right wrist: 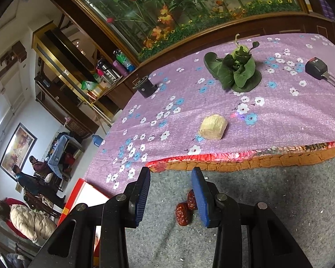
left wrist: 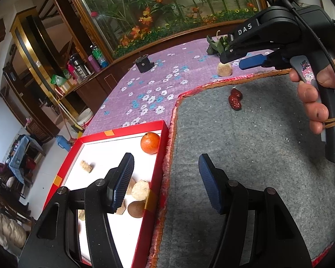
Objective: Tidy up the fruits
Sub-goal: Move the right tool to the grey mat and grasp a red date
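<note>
the left gripper (left wrist: 166,183) hangs spread and empty beside the red tray (left wrist: 151,218). the right gripper (right wrist: 170,197) hovers parted over two red dates (right wrist: 185,210), pinching nothing.

We see two wrinkled dark-red dates (right wrist: 183,213) lying touching each other on the grey mat (right wrist: 279,201). An orange (left wrist: 150,143) rests in the far corner of the red-rimmed white tray (left wrist: 163,129), with a round brown fruit (left wrist: 136,209) near its right wall.
</note>
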### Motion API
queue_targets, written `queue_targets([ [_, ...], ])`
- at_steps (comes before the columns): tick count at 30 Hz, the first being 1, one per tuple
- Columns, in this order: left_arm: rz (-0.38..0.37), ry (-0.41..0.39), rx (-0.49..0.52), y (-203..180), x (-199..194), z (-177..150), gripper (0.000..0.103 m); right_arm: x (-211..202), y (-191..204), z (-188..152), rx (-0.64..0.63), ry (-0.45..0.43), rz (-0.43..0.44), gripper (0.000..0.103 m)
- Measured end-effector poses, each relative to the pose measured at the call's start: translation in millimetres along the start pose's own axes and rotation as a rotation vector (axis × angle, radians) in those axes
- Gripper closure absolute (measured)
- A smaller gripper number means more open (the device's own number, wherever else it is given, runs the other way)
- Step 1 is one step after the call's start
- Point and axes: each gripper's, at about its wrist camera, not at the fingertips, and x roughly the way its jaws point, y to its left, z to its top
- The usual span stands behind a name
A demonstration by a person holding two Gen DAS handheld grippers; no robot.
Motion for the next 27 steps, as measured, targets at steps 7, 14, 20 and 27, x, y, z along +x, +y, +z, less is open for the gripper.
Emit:
queue_targets([
  [7, -0.044, 0.019, -0.013, 1.2, 16.8, 14.3, 0.042, 0.1, -8.8, 7.4, -0.008, 0.039, 0.016, 0.066],
  [14, -0.133, 0.046, -0.071, -7.2, 49.6, 46.2, 0.042, 4.7, -38.0, 18.9, 0.043, 0.173, 0.114, 0.066],
  [20, -0.222, 0.055, -0.055, -38.3, 66.9, 73.8, 0.042, 4.7, -59.3, 23.2, 0.152, 0.201, 0.139, 0.066],
  [27, -0.302, 0.121, -0.066, -66.9, 91.9, 88.8, 0.043, 10.8, -56.1, 21.9, 0.164, 0.223, 0.120, 0.066],
])
